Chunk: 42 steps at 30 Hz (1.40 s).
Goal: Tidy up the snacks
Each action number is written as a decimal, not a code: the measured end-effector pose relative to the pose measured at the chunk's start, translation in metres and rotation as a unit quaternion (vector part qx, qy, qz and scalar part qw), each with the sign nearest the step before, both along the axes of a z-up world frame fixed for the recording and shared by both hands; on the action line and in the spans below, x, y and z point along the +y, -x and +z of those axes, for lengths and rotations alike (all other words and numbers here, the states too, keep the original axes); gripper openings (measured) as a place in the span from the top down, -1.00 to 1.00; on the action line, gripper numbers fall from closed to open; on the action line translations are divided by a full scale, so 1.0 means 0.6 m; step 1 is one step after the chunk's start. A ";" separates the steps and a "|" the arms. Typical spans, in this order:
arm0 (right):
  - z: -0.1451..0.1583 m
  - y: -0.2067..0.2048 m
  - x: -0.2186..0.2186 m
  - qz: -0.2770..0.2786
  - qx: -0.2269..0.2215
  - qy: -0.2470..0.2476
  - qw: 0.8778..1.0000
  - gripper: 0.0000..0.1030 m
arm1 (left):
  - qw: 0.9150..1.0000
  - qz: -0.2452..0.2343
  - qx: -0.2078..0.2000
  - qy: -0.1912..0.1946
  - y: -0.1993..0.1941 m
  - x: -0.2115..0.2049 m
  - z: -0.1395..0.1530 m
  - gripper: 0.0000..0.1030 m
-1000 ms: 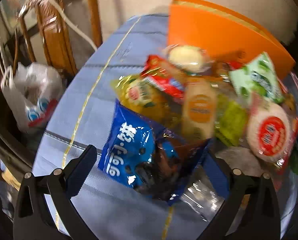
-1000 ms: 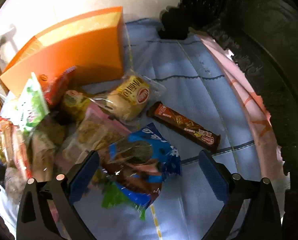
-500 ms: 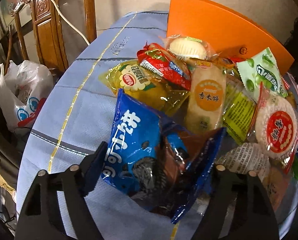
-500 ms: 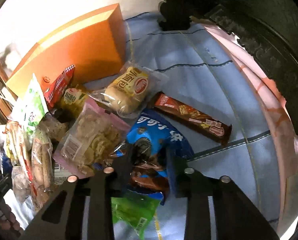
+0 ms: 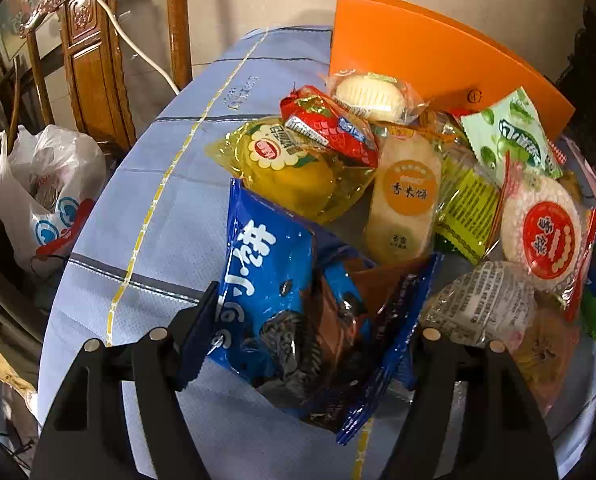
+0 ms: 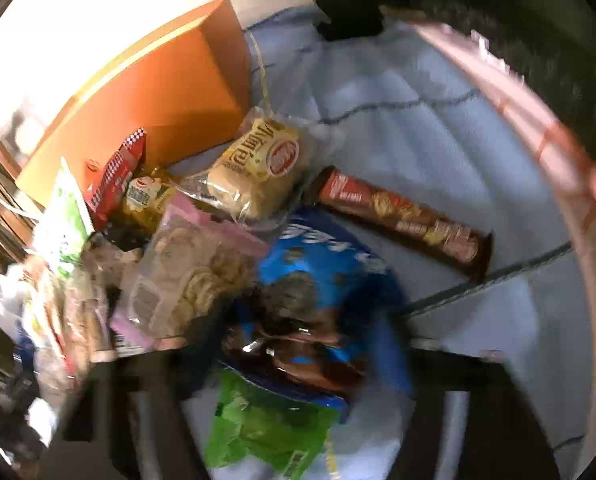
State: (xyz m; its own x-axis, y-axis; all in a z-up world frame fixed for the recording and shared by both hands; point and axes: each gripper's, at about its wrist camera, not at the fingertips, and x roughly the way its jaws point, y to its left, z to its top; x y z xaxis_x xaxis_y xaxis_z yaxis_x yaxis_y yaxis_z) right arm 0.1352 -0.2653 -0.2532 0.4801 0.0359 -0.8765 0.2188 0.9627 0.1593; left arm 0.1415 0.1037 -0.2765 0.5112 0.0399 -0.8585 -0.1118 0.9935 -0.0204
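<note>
A pile of wrapped snacks lies on the blue tablecloth point(image 5: 146, 184) in front of an orange box point(image 5: 417, 52). My left gripper point(image 5: 311, 338) has a blue cookie pack point(image 5: 266, 280) between its fingers. Its jaws are closing and the pads press the pack's crumpled sides. In the blurred right wrist view, my right gripper point(image 6: 309, 356) straddles another blue cookie pack point(image 6: 317, 272). Those jaws are opening, and the pack still fills the gap between the fingers. A green pack point(image 6: 266, 420) lies under it, partly hidden.
A yellow cake pack point(image 5: 294, 168) and a rice cracker point(image 5: 405, 200) lie just beyond the left gripper. A brown biscuit bar point(image 6: 405, 220) lies alone right of the pile. A wooden chair point(image 5: 90, 60) and a plastic bag point(image 5: 42, 192) stand off the table's left edge.
Both grippers went from wide open to closed around their blue cookie packs. The left pack is now crumpled and tipped up. The right jaws stand a little wider than half a second ago.
</note>
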 end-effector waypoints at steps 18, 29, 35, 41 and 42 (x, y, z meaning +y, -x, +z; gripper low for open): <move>0.123 0.060 -0.015 0.006 -0.085 -0.048 0.995 0.95 | 0.998 -0.015 -0.054 0.021 0.013 0.025 0.094 -0.36; 0.344 0.033 0.034 0.052 -0.196 -0.038 0.979 0.95 | 0.992 -0.067 -0.099 0.030 -0.066 -0.021 0.240 -0.36; 0.449 -0.064 0.063 0.086 -0.246 -0.025 0.965 0.95 | 0.985 -0.096 -0.140 0.026 -0.193 -0.082 0.351 -0.36; 0.471 -0.197 0.066 0.110 -0.249 -0.015 0.962 0.95 | 0.982 -0.098 -0.161 0.008 -0.333 -0.133 0.409 -0.39; 0.464 -0.218 0.065 0.112 -0.246 -0.014 0.963 0.95 | 0.983 -0.095 -0.156 0.003 -0.360 -0.141 0.406 -0.43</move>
